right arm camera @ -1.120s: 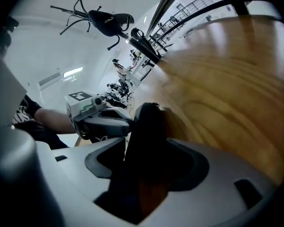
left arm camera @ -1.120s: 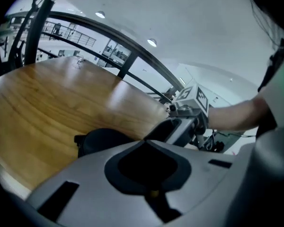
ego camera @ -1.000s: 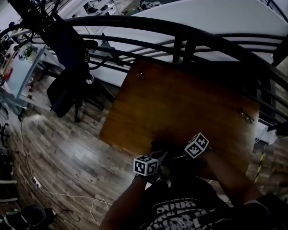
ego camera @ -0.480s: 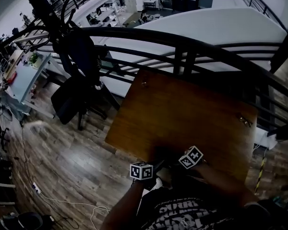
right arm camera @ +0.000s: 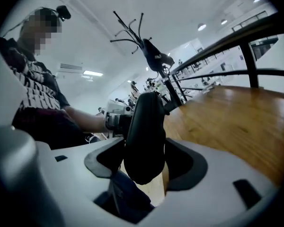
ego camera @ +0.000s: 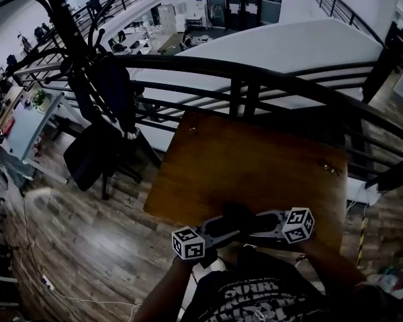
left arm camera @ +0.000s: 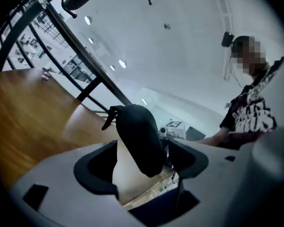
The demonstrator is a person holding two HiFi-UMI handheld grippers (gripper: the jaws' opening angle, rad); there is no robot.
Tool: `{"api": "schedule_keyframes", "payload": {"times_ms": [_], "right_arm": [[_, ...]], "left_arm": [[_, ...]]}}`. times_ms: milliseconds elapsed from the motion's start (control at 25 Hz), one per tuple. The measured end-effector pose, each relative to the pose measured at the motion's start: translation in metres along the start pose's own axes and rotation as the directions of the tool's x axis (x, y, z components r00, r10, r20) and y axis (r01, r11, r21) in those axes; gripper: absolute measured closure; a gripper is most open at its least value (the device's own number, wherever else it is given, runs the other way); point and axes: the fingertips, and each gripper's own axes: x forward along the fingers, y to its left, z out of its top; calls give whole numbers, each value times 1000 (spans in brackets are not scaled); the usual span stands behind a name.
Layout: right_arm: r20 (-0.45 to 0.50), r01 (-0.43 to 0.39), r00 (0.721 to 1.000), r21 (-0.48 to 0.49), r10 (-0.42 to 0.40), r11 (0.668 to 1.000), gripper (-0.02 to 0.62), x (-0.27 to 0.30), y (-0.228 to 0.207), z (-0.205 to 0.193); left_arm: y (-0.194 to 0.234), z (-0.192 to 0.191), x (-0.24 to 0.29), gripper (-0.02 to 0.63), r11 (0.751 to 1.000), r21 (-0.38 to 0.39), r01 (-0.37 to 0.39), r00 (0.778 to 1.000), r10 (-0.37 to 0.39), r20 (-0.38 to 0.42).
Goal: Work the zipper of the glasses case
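A black glasses case (ego camera: 238,215) hangs in the air over the near edge of the wooden table (ego camera: 255,159), between my two grippers, which point at each other. My right gripper (ego camera: 263,222) is shut on one end of the case (right arm camera: 144,138), with both pads against it. My left gripper (ego camera: 218,229) has just been opening; the other end of the case (left arm camera: 138,138) sits between its wide jaws, with a gap at the left pad (left arm camera: 97,169). A dark pull tab (left arm camera: 109,118) sticks out of the case's far end in the left gripper view.
A pair of glasses (ego camera: 330,169) lies at the table's right edge and a small object (ego camera: 193,130) near its far left corner. A black railing (ego camera: 255,79) runs behind the table. A coat rack with a dark jacket (ego camera: 114,89) and a chair (ego camera: 91,156) stand to the left.
Both grippers have risen from low at the table's near edge. They now face each other with the case raised between them.
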Motion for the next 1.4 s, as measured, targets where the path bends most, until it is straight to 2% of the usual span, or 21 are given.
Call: {"api": "schedule_keyframes", "payload": {"times_ms": [120, 280, 360, 400, 480, 640, 720, 760, 800, 840, 920, 1000, 1080, 1120, 1160, 1280, 1400], "right_arm": [[53, -34, 998, -65, 37, 997, 333, -18, 36, 22], [61, -29, 997, -143, 38, 989, 333, -27, 74, 32], [85, 1, 996, -149, 12, 989, 333, -33, 81, 34], [100, 16, 995, -150, -1, 989, 333, -37, 83, 34], [107, 52, 994, -166, -34, 985, 334, -43, 86, 31], [66, 88, 995, -194, -77, 977, 336, -48, 84, 19], [47, 79, 996, -188, -72, 979, 336, -61, 78, 11], [47, 69, 997, -177, -61, 982, 336, -73, 74, 10], [58, 56, 997, -164, -47, 985, 336, -88, 70, 12], [80, 43, 996, -154, -31, 987, 336, -103, 67, 17], [128, 5, 992, -164, 16, 986, 337, -132, 67, 35], [149, -48, 986, -207, 80, 977, 366, -148, 73, 61], [142, -109, 978, -261, 150, 959, 388, -154, 80, 87], [131, -138, 975, -285, 181, 949, 390, -155, 81, 99], [113, -162, 972, -305, 205, 938, 391, -155, 82, 107], [26, -208, 972, -353, 232, 912, 406, -150, 76, 115], [-60, -230, 973, -379, 225, 896, 447, -143, 65, 107]], "left_arm": [[-40, 26, 14, 270, 988, 60, 144, 989, -145, 24], [-95, 46, 36, 270, 944, 110, 311, 950, -312, -6], [-112, 53, 43, 271, 931, 103, 351, 936, -352, -7], [-118, 54, 45, 292, 926, 106, 363, 932, -363, -16], [-125, 50, 51, 330, 913, 145, 381, 925, -377, -57], [-129, 44, 55, 341, 884, 214, 416, 909, -398, -121], [-123, 51, 55, 341, 881, 271, 387, 922, -363, -134], [-120, 54, 56, 341, 869, 333, 366, 930, -329, -164], [-118, 55, 59, 341, 841, 412, 351, 934, -288, -210], [-119, 54, 63, 342, 797, 494, 349, 933, -243, -266], [-126, 48, 76, 341, 687, 618, 382, 910, -161, -382], [-128, 36, 89, 341, 591, 683, 429, 872, -72, -485], [-120, 25, 101, 342, 519, 718, 464, 831, 26, -556], [-117, 23, 107, 342, 498, 727, 473, 817, 62, -573], [-116, 23, 114, 341, 492, 731, 473, 811, 81, -579], [-112, 23, 129, 341, 507, 741, 440, 817, 116, -565], [-105, 22, 135, 342, 489, 776, 399, 813, 204, -546]]}}
